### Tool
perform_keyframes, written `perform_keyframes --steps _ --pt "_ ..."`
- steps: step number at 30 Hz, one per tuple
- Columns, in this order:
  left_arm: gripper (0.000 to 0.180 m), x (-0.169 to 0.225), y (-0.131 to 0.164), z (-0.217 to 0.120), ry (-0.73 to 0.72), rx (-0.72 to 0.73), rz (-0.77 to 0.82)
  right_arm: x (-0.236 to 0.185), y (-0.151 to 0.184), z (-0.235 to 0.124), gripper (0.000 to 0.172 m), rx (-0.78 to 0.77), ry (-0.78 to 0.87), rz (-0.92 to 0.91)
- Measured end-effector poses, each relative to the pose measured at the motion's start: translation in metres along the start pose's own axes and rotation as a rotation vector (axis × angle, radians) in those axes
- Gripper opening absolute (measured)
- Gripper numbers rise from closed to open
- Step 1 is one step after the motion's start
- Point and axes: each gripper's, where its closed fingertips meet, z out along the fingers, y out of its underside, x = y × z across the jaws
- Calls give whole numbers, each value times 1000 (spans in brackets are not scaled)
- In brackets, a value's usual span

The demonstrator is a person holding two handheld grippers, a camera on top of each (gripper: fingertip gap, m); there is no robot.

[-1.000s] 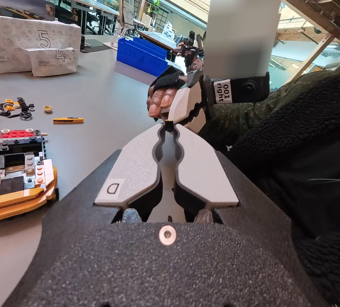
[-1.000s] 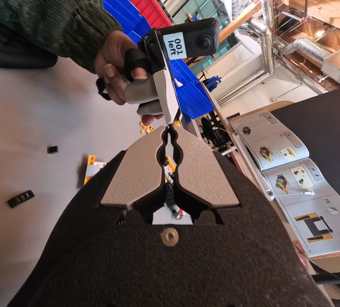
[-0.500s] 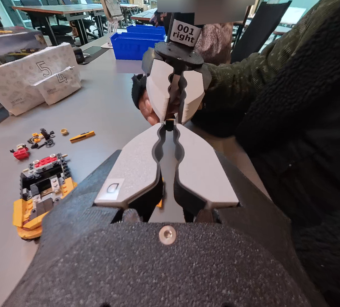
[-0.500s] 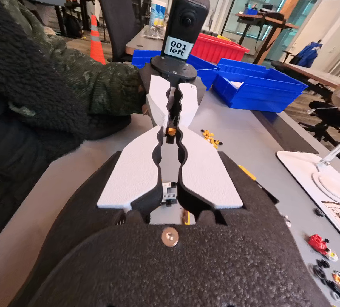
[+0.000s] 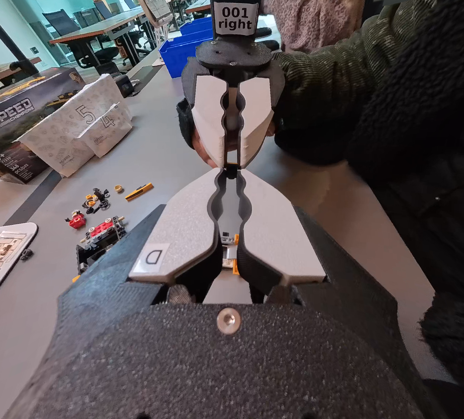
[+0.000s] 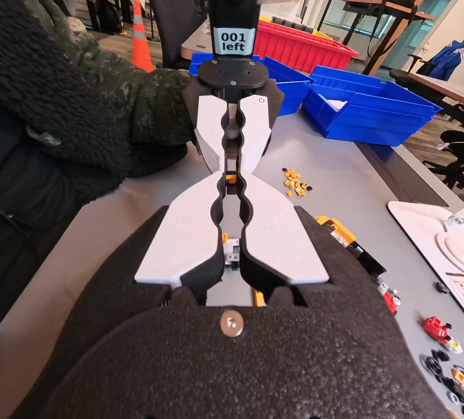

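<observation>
Left gripper (image 5: 231, 171) and right gripper (image 6: 231, 181) pinch black-orange brick (image 5: 231, 169).

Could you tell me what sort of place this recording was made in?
Probably an open-plan office or workshop: rows of desks with office chairs, blue storage bins, and a grey table strewn with toy bricks.

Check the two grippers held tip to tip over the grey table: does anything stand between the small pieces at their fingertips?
Nothing visible does. The left gripper grips a black piece, the right gripper an orange piece; the pieces meet directly, above the table.
</observation>
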Motion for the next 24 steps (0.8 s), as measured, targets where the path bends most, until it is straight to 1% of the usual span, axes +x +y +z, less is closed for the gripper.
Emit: perform_keyframes --steps 2,6,9,12,16,17,18,19,20,21,22,24 --pt "8 2 2 1 6 -13 0 -1 3 0 8 -24 -10 -13" --pt "8 3 -1 1 18 6 -6 -1 3 -2 7 -39 -30 -30" --pt "8 3 2 3 13 -13 8 0 9 -2 7 -68 -43 -43" --pt "8 2 1 3 10 1 -4 1 12 -6 7 -97 -51 -58" --pt "7 2 -4 2 20 47 -34 3 14 -7 7 -92 -47 -64" --pt "7 3 -7 1 27 67 -42 3 14 -6 6 -94 -48 -66" --pt "9 4 -20 -3 38 151 -56 3 23 -5 0 -148 -46 -76" --pt "8 7 -54 -18 87 333 -107 2 48 0 0 -269 -49 -106" --pt "8 6 -68 -26 80 356 -78 -7 58 9 0 -271 -78 -76" --pt "8 5 -69 -27 31 310 -1 -11 52 17 0 -213 -87 -61" --pt "8 4 -67 -28 31 300 -10 -8 42 20 0 -173 -74 -65" --pt "8 -2 -53 -32 18 290 -72 2 30 21 0 -144 -47 -38"
